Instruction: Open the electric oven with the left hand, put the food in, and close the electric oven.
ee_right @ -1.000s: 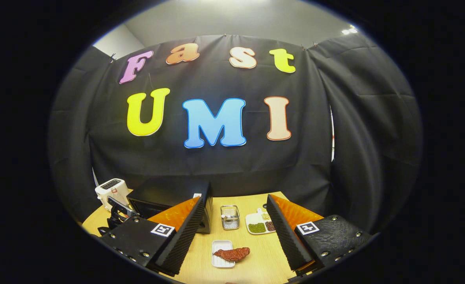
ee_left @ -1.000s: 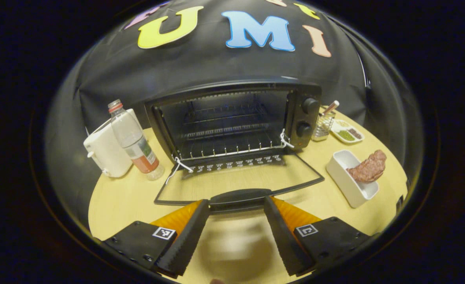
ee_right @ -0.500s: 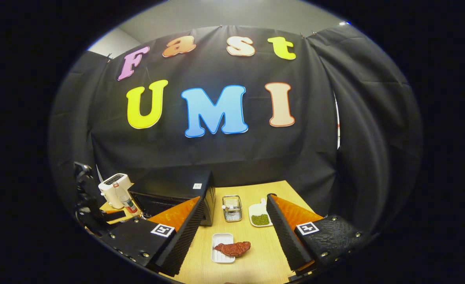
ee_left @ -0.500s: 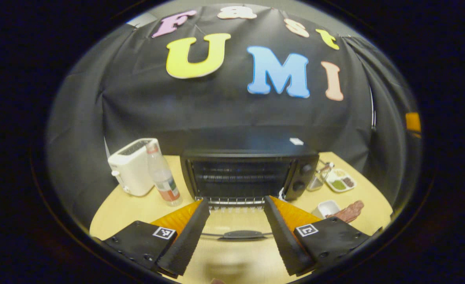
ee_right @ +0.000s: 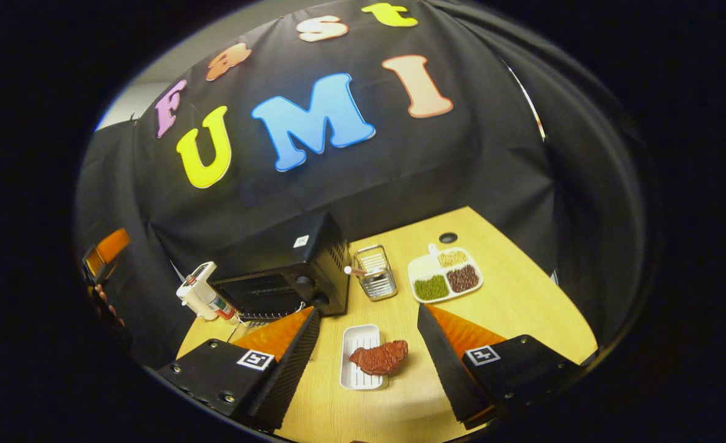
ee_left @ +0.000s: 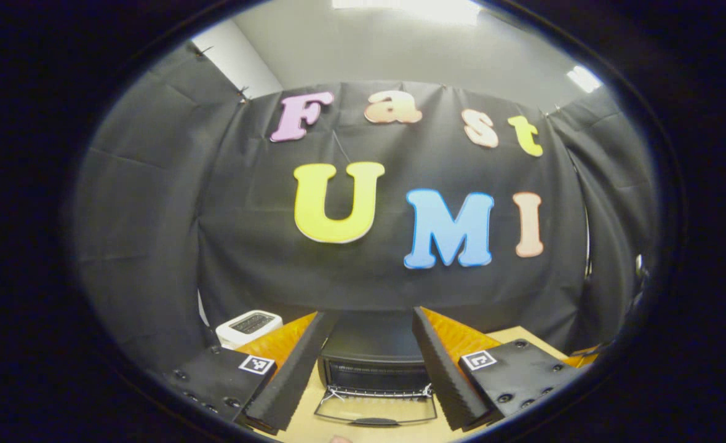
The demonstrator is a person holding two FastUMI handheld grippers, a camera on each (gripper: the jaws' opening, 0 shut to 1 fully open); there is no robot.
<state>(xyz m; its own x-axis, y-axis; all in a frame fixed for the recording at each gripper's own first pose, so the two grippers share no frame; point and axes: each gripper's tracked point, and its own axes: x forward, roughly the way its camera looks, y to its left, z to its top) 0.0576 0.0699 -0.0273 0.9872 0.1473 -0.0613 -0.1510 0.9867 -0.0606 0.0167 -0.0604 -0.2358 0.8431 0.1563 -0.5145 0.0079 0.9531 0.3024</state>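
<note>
Black electric oven [ee_left: 372,363] sits at the back of the pale wooden tabletop [ee_right: 510,295], against the booth's cloth wall. Its glass door [ee_left: 375,411] lies folded flat onto the table in front of the cavity, handle toward the near edge; wire rack visible inside. So step one, opening, reads as done.

The food, a reddish-brown slab of meat [ee_right: 378,358], lies half in, half over the right rim of a small white rectangular tray [ee_right: 358,366], to the right of the oven and in front of it (untouched, nothing gripping it). Loading and closing are both left.

Right gripper [ee_right: 369,363] hangs above the tray with its black ribbed, orange-backed fingers spread wide, the meat framed between them but well below; empty. It looks lined up for the pick, judging by the framing.

Left gripper [ee_left: 369,369] is held up and away from the oven, fingers wide apart, holding nothing; the open door shows between them, far off.

Around: wire basket [ee_right: 376,280] just right of the oven, white divided dish of green and dark beans [ee_right: 446,282] beyond it, white toaster [ee_left: 249,326] and a clear plastic bottle [ee_right: 215,301] on the oven's left.

Estimate: roughly a third through.
</note>
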